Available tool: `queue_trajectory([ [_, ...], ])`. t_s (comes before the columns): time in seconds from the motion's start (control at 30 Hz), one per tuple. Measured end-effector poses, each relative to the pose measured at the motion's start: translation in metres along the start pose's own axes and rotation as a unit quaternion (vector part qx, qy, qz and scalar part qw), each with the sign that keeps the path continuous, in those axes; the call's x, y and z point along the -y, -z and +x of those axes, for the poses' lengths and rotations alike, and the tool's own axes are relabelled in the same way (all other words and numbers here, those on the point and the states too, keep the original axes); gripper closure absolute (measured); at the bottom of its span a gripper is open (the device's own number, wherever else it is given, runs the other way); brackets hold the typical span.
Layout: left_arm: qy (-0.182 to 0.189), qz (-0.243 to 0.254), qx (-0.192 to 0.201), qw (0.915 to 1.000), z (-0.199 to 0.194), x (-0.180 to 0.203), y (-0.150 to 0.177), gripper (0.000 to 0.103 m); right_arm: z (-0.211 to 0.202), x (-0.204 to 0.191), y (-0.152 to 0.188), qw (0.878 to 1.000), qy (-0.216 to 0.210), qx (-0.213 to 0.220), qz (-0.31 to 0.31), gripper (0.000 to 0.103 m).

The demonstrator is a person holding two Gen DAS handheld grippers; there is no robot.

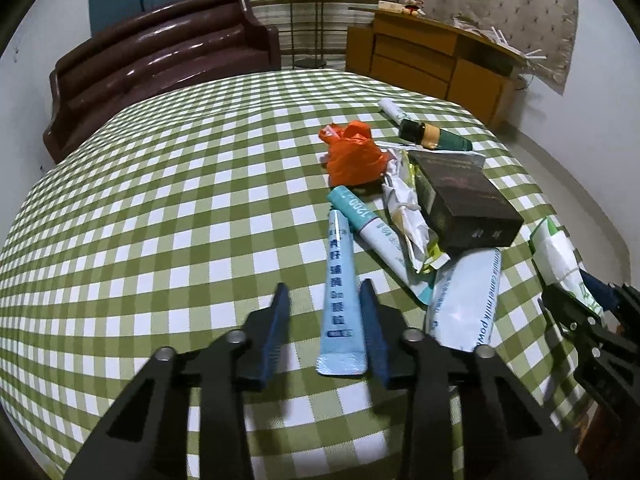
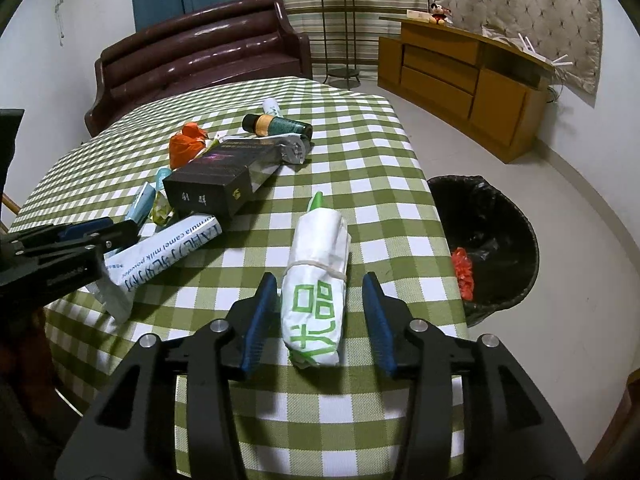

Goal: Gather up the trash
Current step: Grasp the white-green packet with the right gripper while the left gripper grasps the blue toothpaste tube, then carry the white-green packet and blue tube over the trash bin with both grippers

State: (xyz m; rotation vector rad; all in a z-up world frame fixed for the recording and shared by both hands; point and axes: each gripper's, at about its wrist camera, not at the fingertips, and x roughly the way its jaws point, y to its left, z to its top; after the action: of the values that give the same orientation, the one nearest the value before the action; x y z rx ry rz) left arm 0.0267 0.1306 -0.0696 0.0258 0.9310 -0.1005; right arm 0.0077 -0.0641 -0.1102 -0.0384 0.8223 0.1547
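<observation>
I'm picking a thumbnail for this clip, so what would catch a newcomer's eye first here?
The green-checked tablecloth fills both views, with a heap of litter on it topped by a dark box and an orange bag. Nearest the cameras, a light blue tube lies between the left claw's pads, and a white rolled packet with green print lies between the right claw's open pads. Right of the table stands a black-lined bin.

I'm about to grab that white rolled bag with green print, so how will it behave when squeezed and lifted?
The rolled bag looks like soft plastic, so it will probably squash between the right tongs. The rubber band around it should keep it from unrolling. It looks light, and being roughly round, it may roll on the tablecloth if nudged.
</observation>
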Motion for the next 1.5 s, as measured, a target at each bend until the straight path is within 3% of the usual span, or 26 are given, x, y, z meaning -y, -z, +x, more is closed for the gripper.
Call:
queue_trajectory([
  [0.1, 0.008, 0.005, 0.001, 1.0000, 0.000, 0.001, 0.000, 0.085, 0.000, 0.000, 0.000, 1.000, 0.002, 0.000, -0.003, 0.059],
  [0.5, 0.008, -0.002, 0.021, 0.9998, -0.017, -0.007, 0.000, 0.085, -0.004, 0.005, -0.001, 1.000, 0.006, 0.001, 0.006, 0.059],
  [0.57, 0.009, -0.005, 0.021, 0.9997, -0.019, -0.009, 0.000, 0.085, -0.003, 0.004, 0.000, 1.000, 0.006, -0.001, 0.001, 0.065],
  [0.6, 0.010, -0.006, 0.022, 0.9997, -0.020, -0.009, 0.000, 0.085, -0.002, 0.002, 0.001, 1.000, 0.007, -0.003, -0.002, 0.075],
  [0.97, 0.024, -0.008, 0.059, 0.9979, -0.044, -0.001, -0.005, 0.085, -0.023, 0.011, -0.008, 0.999, 0.027, 0.038, -0.010, 0.076],
  [1.2, 0.052, 0.010, 0.093, 0.9942, -0.049, 0.034, -0.026, 0.085, -0.032, 0.052, -0.025, 0.996, 0.065, 0.067, 0.016, 0.076],
  [1.5, 0.094, 0.049, 0.121, 0.9869, -0.030, 0.109, -0.060, 0.085, -0.035, 0.111, -0.043, 0.988, 0.102, 0.100, 0.049, 0.076],
])
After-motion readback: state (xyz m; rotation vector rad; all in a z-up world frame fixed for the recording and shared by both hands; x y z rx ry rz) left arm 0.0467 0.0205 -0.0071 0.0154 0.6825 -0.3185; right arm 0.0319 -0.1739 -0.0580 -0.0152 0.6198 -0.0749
